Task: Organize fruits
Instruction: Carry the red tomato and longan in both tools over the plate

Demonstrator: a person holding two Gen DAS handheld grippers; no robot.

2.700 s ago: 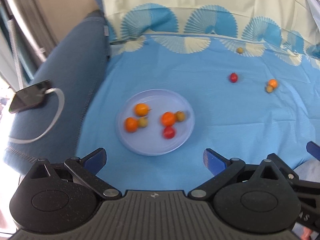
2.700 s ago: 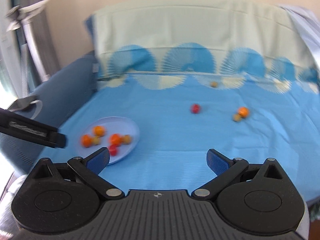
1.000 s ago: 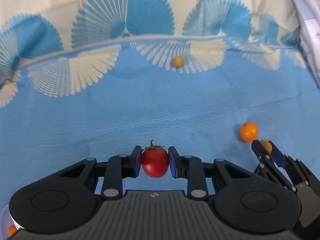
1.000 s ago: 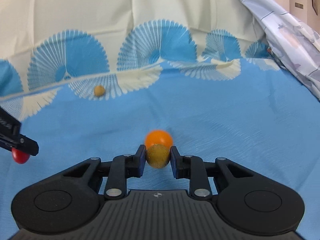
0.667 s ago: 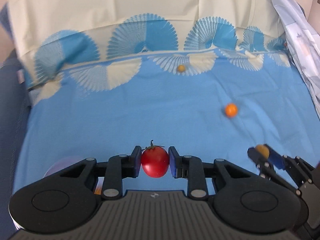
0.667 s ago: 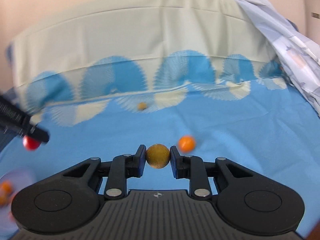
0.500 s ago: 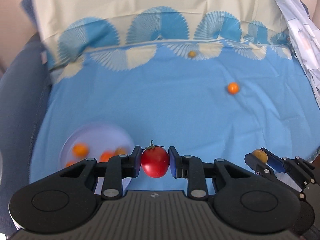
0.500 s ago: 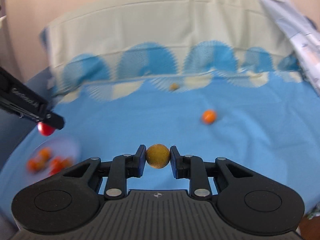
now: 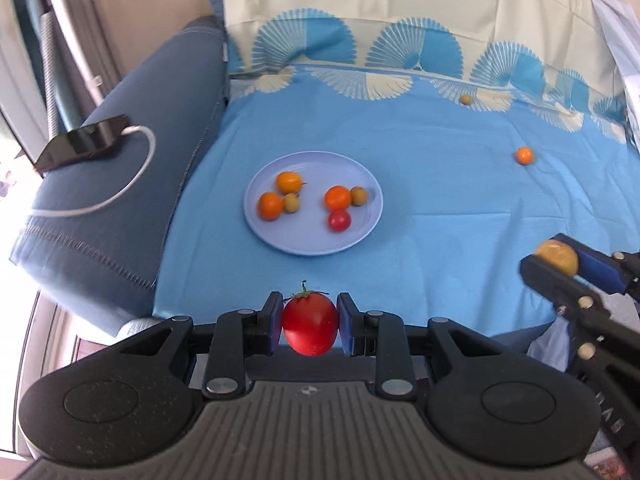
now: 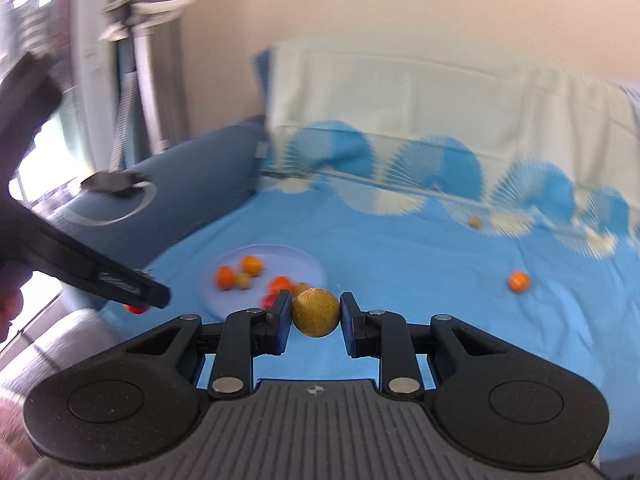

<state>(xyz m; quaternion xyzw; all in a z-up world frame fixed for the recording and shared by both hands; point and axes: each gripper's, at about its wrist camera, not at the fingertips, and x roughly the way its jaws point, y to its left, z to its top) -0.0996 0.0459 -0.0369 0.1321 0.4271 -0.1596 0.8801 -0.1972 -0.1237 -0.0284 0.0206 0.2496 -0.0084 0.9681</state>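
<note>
Your left tool (image 9: 310, 329) is clamped on a red tomato (image 9: 310, 330), stem up toward the plate, its long axis running from stem to tip; it hangs over the near edge of the blue sheet (image 9: 440, 200). Your right tool (image 10: 316, 312) is closed tight on a round yellow-brown fruit (image 10: 316, 312) with no clear long axis. The lilac plate (image 9: 304, 240) carries six fruits. The left view alone shows them sharply; the right view blurs them.

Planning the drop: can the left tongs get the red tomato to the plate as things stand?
Probably yes. The left tongs grip the tomato; only bare blue sheet lies before the plate, whose near part is free.
</note>
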